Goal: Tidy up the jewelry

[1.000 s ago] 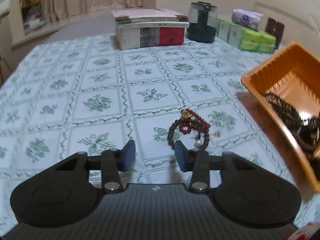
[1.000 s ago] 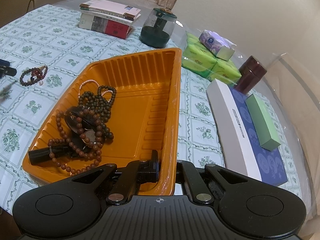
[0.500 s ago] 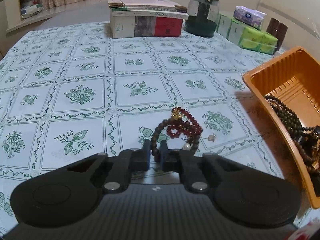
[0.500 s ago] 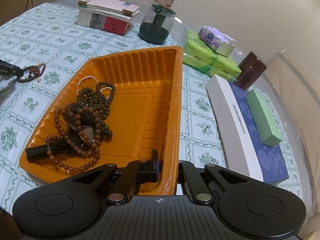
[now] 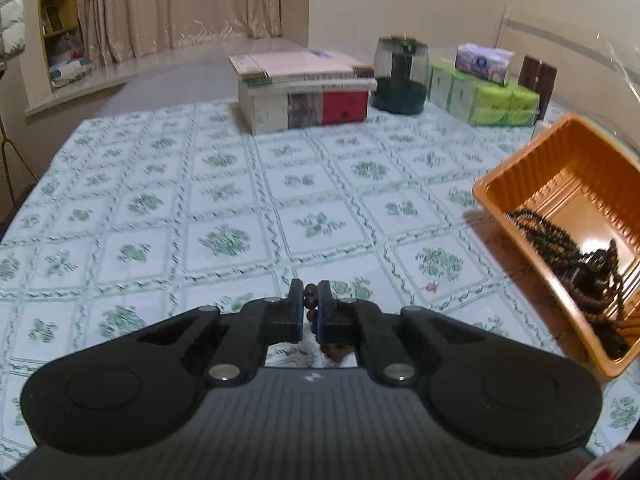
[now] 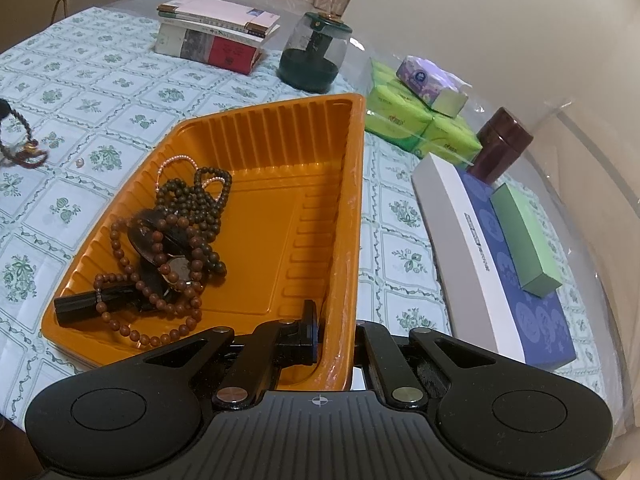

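Floral-cloth desk | left hand-held gripper pinching bead bracelet left of orange tray, right hand-held gripper clamping tray wall | risk: thin pinch, dangling loops snagging tray rim, slipping.

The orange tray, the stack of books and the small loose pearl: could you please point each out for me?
orange tray [image 6: 256, 128]: right wrist view, ribbed far wall.
stack of books [image 5: 344, 106]: left wrist view, red spine of the bottom book.
small loose pearl [image 6: 80, 163]: right wrist view, its centre, on the tablecloth.
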Available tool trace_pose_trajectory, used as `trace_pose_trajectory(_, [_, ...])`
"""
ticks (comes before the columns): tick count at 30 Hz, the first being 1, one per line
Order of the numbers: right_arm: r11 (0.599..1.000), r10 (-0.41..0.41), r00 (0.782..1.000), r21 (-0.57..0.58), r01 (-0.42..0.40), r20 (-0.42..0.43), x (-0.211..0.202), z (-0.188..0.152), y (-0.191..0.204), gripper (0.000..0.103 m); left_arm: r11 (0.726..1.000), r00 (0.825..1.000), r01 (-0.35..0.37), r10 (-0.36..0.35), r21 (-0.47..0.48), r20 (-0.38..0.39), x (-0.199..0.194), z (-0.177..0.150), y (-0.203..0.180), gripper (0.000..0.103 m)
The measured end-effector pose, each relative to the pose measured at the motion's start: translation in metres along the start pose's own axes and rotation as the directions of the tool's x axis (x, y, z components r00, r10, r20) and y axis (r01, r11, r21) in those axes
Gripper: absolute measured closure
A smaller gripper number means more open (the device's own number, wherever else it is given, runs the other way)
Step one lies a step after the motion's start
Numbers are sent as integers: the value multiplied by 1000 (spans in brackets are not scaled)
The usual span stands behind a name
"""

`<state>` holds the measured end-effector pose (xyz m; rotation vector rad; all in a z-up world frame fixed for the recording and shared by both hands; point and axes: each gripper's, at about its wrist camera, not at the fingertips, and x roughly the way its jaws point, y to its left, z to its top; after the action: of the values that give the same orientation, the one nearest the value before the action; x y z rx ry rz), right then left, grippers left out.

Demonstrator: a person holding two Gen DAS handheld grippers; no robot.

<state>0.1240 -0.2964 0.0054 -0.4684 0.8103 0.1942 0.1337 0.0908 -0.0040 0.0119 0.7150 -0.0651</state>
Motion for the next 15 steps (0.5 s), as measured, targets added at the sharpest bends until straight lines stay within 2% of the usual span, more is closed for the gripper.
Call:
trace_pose_trajectory(6, [1000,2,1000,0,-2,4,-3,0,0,100,1000,999,5,-4,-18,33,-26,1,11,98])
trace_pose_trajectory(9, [1000,2,1000,1,-2,4,-3,0,0,100,998,998,25,-22,-62,52,-38,1,22,98])
trace_pose_trajectory(11, [1000,2,1000,1,-2,5,-3,0,0,100,996,999,28,-24,-85,48,-42,1,30,98])
trace_pose_trajectory(15, [1000,2,1000,1,-2,5,-3,0,0,100,997,1000,2,0,-72,17,-40,-8,38,98])
